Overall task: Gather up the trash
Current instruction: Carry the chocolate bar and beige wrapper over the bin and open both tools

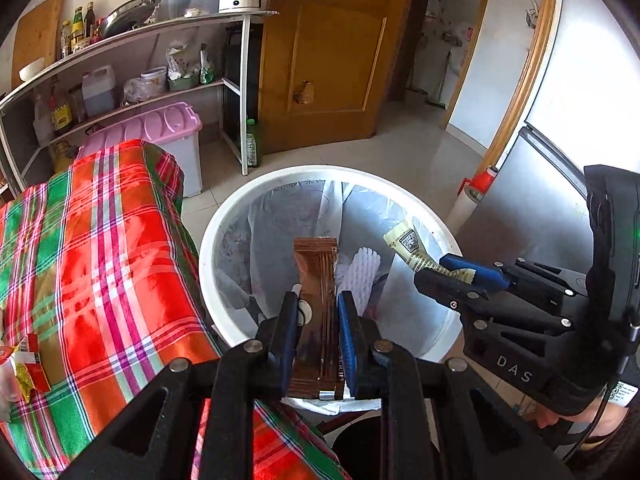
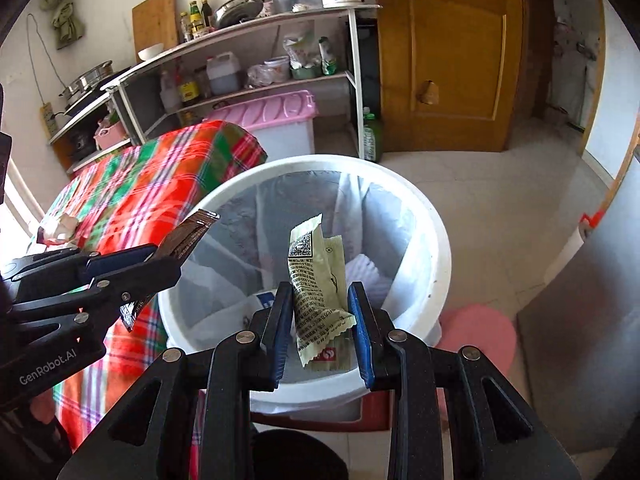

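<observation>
A brown snack wrapper (image 1: 316, 312) is pinched flat between the fully closed jaws of the left gripper (image 1: 318, 320), held over the near rim of the white trash bin (image 1: 208, 240). A pale green sachet wrapper (image 2: 320, 300) is clamped in the right gripper (image 2: 322, 320), jaws closed down to the crumpled packet, likewise poised above the bin mouth. The bin is lined with a translucent plastic bag (image 1: 280, 216), and a white foam net sleeve (image 1: 362, 276) plus other pale scraps are seen lying at the bottom, so some trash is judged already collected. Neither wrapper has been released yet; dropping both is judged the step in hand. Just beside the bin stands a table under a red-green plaid cloth (image 1: 100, 240), where more wrappers (image 1: 24, 372) are left at the near corner and crumpled litter (image 2: 60, 228) at the far end, so further pickups are judged to remain. Farther off, a kitchen shelf rack (image 2: 248, 52) and a pink-lidded storage box (image 2: 276, 112) are seen.
</observation>
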### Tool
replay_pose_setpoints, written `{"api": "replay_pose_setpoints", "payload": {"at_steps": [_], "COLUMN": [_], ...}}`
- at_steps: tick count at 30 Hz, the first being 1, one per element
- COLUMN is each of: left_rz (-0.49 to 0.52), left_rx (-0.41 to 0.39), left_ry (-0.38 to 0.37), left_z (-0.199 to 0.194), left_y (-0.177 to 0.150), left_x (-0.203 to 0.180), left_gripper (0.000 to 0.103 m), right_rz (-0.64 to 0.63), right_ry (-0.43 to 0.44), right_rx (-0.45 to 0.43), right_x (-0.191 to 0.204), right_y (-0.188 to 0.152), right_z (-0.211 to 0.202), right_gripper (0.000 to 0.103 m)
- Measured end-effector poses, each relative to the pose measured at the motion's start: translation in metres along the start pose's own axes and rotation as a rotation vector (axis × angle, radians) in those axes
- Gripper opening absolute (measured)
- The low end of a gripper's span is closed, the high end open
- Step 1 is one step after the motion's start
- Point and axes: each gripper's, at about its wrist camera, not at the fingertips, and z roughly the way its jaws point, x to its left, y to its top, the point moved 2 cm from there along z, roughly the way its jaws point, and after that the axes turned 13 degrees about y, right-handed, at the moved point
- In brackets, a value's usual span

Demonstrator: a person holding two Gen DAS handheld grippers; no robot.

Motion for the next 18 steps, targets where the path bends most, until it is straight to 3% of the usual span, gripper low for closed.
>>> {"api": "replay_pose_setpoints", "payload": {"at_steps": [4, 6, 8, 9, 11, 18], "left_rz": [-0.011, -0.015, -0.012, -0.013, -0.027, -0.024], "left_rx": [0.033, 0.042, 0.037, 0.032, 0.04, 0.031], "left_ry": [0.012, 0.016, 0.037, 0.043, 0.036, 0.046], "left_z": [0.015, 0.02, 0.02, 0.02, 0.02, 0.014], "left_y": [0.003, 0.003, 0.003, 0.002, 0.001, -0.003], "left_x": [-0.001, 0.0, 0.0, 0.001, 0.004, 0.008], "left_gripper": [0.022, 0.028, 0.054, 0.057, 0.057, 0.057], "right_rz": [0.003, -0.001, -0.005, -0.006, -0.004, 0.013], "right_ry": [-0.019, -0.027, -0.031, -0.029, -0.026, -0.035], "right_rx": [0.025, 0.042, 0.056, 0.06, 0.06, 0.03], "right_x": [-0.006, -0.008, -0.009, -0.009, -0.009, -0.008], "right_y": [0.004, 0.005, 0.005, 0.005, 0.004, 0.002], "right_z": [0.012, 0.018, 0.022, 0.023, 0.023, 0.015], "right_gripper": [0.03, 0.03, 0.031, 0.032, 0.041, 0.045]}}
